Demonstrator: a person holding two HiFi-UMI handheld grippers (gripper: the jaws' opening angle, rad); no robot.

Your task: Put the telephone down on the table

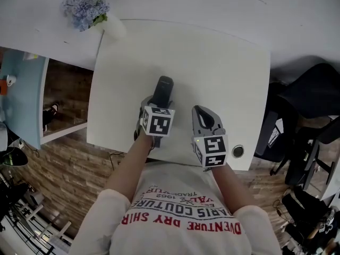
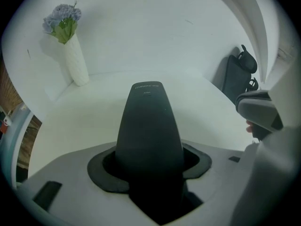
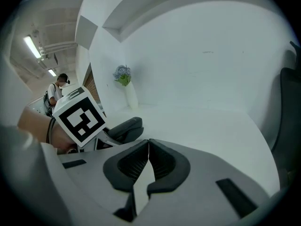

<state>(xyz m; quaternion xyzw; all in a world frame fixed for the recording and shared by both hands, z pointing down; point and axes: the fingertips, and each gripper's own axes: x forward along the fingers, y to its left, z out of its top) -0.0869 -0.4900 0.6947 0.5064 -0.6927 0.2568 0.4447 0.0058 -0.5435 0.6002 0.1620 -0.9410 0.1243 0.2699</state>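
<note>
A dark grey telephone handset (image 1: 161, 91) sticks forward from my left gripper (image 1: 158, 106), over the near middle of the white table (image 1: 212, 62). In the left gripper view the telephone (image 2: 149, 126) fills the gap between the jaws, whose dark pads (image 2: 101, 173) press on its sides. It seems held a little above the tabletop. My right gripper (image 1: 203, 117) hovers just to the right, near the table's front edge, its jaws closed together with nothing between them (image 3: 148, 161). From the right gripper view the telephone (image 3: 126, 127) shows beside the left gripper's marker cube.
A white vase with blue flowers (image 1: 87, 12) stands at the table's far left corner, and appears as the vase (image 2: 75, 62) in the left gripper view. A round cable hole (image 1: 238, 151) lies by the front right edge. Black chairs (image 1: 308, 105) stand to the right. A person (image 3: 55, 94) stands far off.
</note>
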